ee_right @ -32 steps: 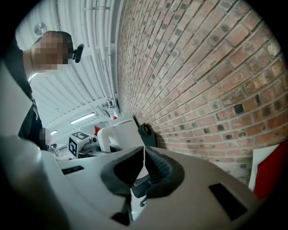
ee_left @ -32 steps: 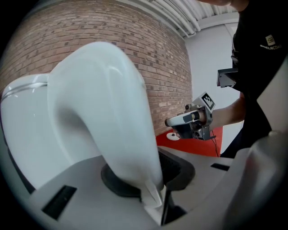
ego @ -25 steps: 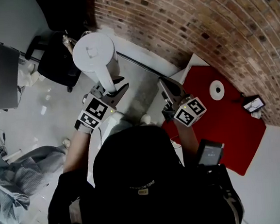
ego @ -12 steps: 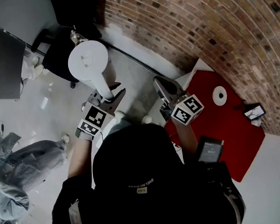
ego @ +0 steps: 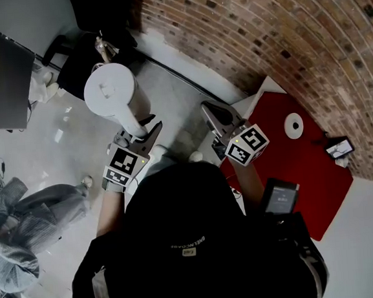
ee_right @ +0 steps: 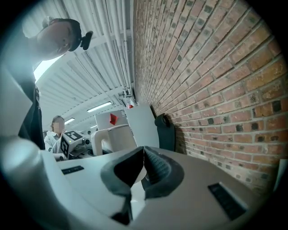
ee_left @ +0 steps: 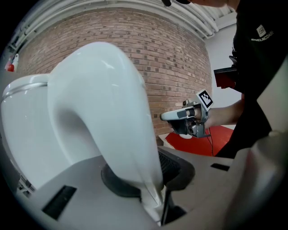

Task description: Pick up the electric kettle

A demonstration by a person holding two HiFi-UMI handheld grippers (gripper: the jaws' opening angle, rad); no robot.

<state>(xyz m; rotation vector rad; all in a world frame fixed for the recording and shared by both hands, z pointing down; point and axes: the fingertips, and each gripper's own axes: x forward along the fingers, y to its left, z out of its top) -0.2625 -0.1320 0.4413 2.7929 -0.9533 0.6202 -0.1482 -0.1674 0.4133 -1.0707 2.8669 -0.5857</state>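
Electric kettle [ego: 110, 93], white, sits at the upper left of the head view. It is upright with its lid facing up, over the grey floor [ego: 69, 142] and well apart from the table [ego: 259, 90]. The left gripper [ego: 147, 130] is clamped on the kettle's handle [ego: 134, 117]. In the left gripper view the curved white handle [ee_left: 117, 117] fills the space between the dark pads [ee_left: 173, 164], and both pads press on its lower end. The kettle body is just left of it in that view. The kettle rests on nothing but this grip.

The right gripper [ego: 212, 113] is near the middle of the head view, beside the table's edge and apart from the kettle. It points toward the brick wall [ego: 280, 33]. In the right gripper view its jaws are closed, the pad tips meet and nothing is between them. That view also shows the kettle [ee_right: 112, 137] off to the left in the background, with the left gripper's marker cube [ee_right: 72, 140] beside it. The brick wall runs along the right of that view.

Right of the grippers a red mat [ego: 305, 167] lies on the white table. A white disc [ego: 293, 126] lies flat on the mat near the wall. A small dark device [ego: 337, 146] sits at the mat's far right edge.
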